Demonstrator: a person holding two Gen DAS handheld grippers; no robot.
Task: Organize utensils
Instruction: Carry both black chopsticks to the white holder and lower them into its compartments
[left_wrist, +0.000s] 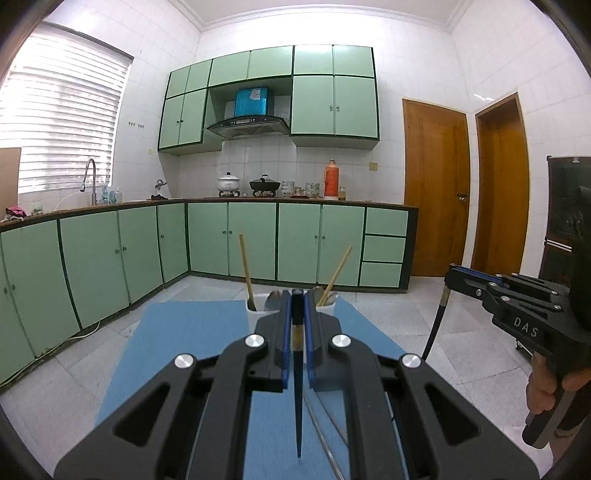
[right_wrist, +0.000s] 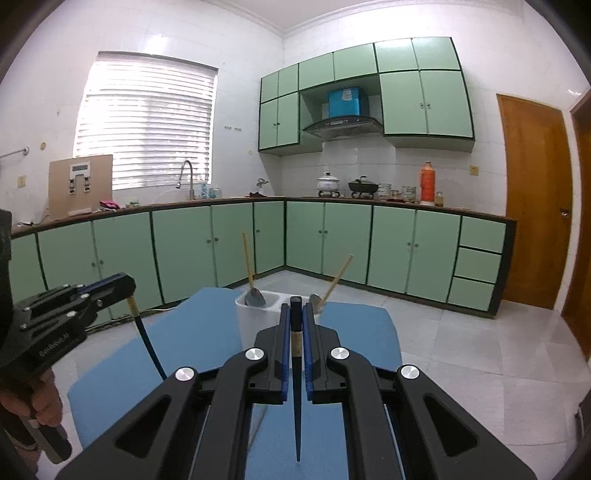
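Note:
My left gripper (left_wrist: 297, 295) is shut on a dark chopstick (left_wrist: 298, 406) with a tan band; the stick hangs tip-down above the blue mat (left_wrist: 192, 343). In the right wrist view, my right gripper (right_wrist: 295, 302) grips a matching dark chopstick (right_wrist: 297, 406) the same way. Each gripper also shows in the other's view, left gripper (right_wrist: 127, 286) and right gripper (left_wrist: 448, 275), each with its stick dangling. Just beyond both stands a white utensil holder (right_wrist: 251, 321), also seen in the left wrist view (left_wrist: 258, 314), holding spoons with wooden handles (right_wrist: 246, 258).
The blue mat (right_wrist: 184, 354) covers the table, with grey floor tiles (right_wrist: 461, 332) beyond its edge. Green cabinets (left_wrist: 251, 240) line the far walls under a counter carrying pots and an orange flask (left_wrist: 331, 179). A hand (left_wrist: 543, 391) holds the right gripper's handle.

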